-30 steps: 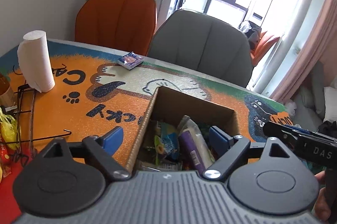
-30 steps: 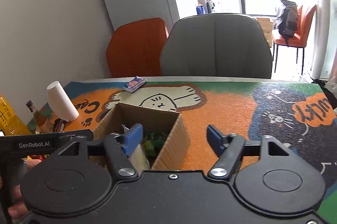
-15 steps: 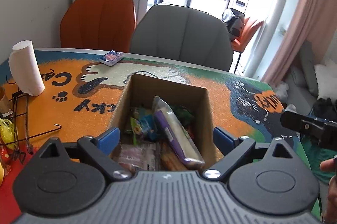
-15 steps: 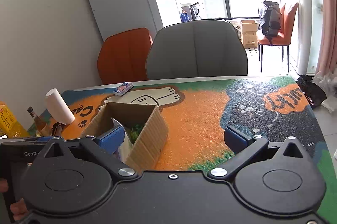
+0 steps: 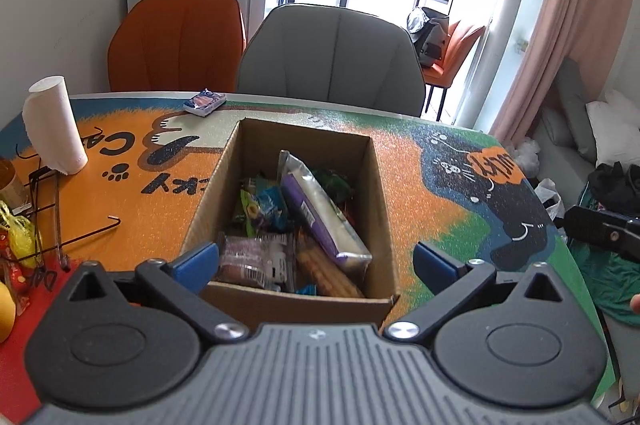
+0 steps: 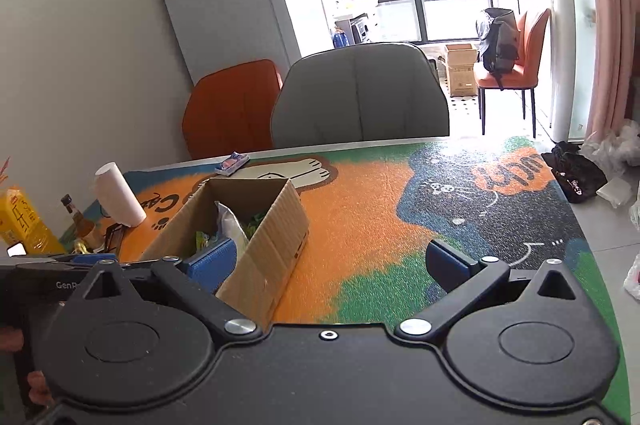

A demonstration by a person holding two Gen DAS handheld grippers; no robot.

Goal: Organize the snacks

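An open cardboard box [image 5: 380, 193] full of snack packets stands on the cartoon-print table mat; a purple and white packet [image 5: 320, 213] lies on top. The box also shows in the right wrist view [image 6: 276, 225]. My left gripper [image 5: 316, 261] is open and empty, held just in front of the box's near wall. My right gripper [image 6: 328, 261] is open and empty, to the right of the box, with its left finger by the box's near corner. A small blue packet [image 5: 204, 102] lies at the table's far edge.
A paper towel roll [image 5: 54, 125] stands at the left, with a black wire rack [image 5: 48, 209] and yellow packets [image 5: 16, 233] near it. A grey chair [image 5: 332, 61] and an orange chair [image 5: 176, 41] stand behind the table. Bottles [image 6: 78, 221] stand at far left.
Both grippers have pulled back and risen, so more of the box and table shows. The left view has swung to centre on the box. Both jaws opened wider.
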